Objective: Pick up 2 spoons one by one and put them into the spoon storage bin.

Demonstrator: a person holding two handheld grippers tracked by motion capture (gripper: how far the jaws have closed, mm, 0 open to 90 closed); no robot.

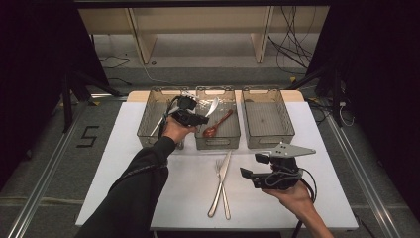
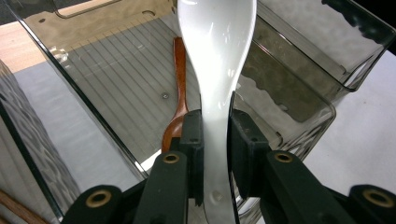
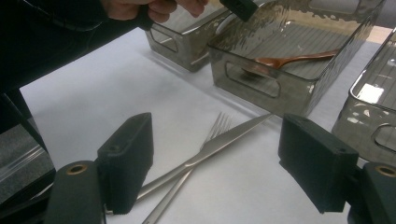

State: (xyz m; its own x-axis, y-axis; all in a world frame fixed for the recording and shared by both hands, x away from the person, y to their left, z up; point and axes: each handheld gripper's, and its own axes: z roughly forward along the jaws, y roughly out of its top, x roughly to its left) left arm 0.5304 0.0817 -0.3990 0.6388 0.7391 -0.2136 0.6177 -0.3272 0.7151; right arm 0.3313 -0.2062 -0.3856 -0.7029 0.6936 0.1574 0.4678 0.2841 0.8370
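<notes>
You are looking down on three bins standing side by side along the far part of the table (image 1: 124, 163). A wooden spoon (image 1: 217, 125) is lying in the middle bin (image 1: 218, 141), with the left bin (image 1: 148, 131) and right bin (image 1: 270, 136) flanking it. Nearer you, a knife (image 1: 220, 183) is lying crossed over a fork (image 1: 222, 191), in front of the middle bin.
</notes>
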